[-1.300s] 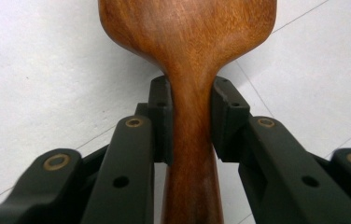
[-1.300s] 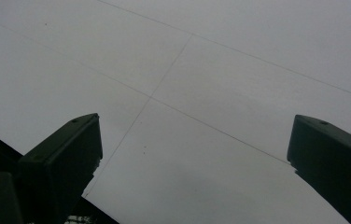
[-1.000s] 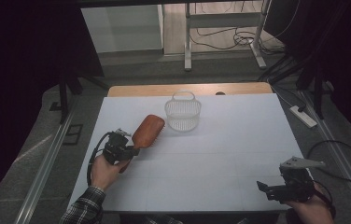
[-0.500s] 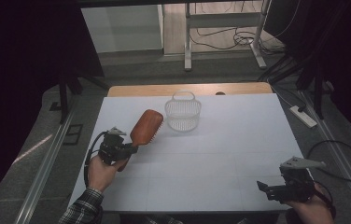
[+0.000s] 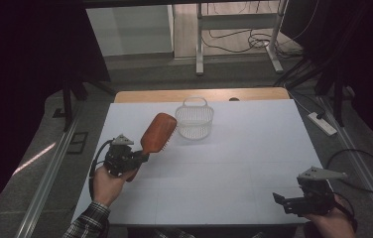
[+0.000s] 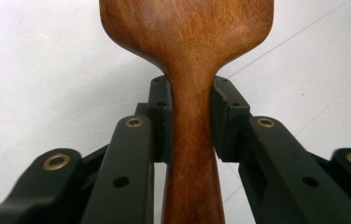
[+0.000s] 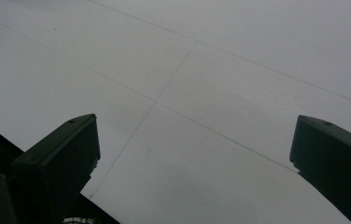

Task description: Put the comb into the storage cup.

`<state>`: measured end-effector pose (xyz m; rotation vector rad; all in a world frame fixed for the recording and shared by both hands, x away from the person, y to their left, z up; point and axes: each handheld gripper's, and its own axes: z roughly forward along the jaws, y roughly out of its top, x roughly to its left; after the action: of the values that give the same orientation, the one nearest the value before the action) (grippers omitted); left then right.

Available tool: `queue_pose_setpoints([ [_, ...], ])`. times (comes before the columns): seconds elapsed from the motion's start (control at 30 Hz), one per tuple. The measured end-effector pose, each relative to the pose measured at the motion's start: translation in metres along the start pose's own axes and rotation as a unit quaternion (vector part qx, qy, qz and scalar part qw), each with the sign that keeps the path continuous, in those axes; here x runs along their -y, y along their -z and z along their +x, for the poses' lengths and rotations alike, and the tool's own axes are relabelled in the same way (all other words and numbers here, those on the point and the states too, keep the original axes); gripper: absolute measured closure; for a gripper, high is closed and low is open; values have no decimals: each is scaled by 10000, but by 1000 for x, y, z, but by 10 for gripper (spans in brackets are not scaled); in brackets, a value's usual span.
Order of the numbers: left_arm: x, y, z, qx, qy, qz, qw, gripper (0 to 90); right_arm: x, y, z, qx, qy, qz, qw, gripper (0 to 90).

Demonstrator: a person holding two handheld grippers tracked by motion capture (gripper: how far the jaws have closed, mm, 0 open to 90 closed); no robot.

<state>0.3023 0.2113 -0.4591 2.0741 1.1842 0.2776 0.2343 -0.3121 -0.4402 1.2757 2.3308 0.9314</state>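
Two tools in play here, and they're doing very different things. Left tool [image 5: 142, 157] is clamped on the neck of a wooden hairbrush [image 5: 157, 133], right where the handle narrows below the paddle head. In the left gripper view you can see both black pads [image 6: 160, 112] pressed flat against either side of the brown wood [image 6: 187, 60], so the jaws are only partway closed, as far as the handle lets them. From the high view the brush looks lifted off the white desk [image 5: 254, 148], angled up and away from the hand, with its head ending just beside a small clear plastic basket [image 5: 194, 120] that sits near the far edge. Can't tell if brush and basket actually touch, looks like a tiny gap.

Right tool [image 5: 279, 200] sits at the near right corner of the desk, well apart from everything. Its jaws are spread wide with nothing between them, just bare desk surface [image 7: 201, 93] under it in the right gripper view.
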Motion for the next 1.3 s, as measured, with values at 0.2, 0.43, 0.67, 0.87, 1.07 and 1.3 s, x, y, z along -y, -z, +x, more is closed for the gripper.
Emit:
queue_pose_setpoints([
  [0.2,-1,1,-3,55,-58,-76,9999,721,0,1,1,-69,111,-21,9999,1],
  [0.43,-2,2,-8,192,-41,-175,9997,721,-3,1,3,-155,221,-191,9995,0],
  [0.67,-3,2,-15,270,-116,-238,9993,721,-8,1,4,-344,337,-391,9981,0],
  [0.87,-5,2,-21,368,-140,-322,9987,721,-17,1,5,-493,415,-683,9956,0],
  [1.07,-7,2,-28,439,-204,-328,9983,721,-28,-2,7,-781,434,-850,9924,0],
  [1.3,-8,1,-32,516,-258,-370,9976,720,-43,-7,13,-1136,474,-894,9884,0],
])
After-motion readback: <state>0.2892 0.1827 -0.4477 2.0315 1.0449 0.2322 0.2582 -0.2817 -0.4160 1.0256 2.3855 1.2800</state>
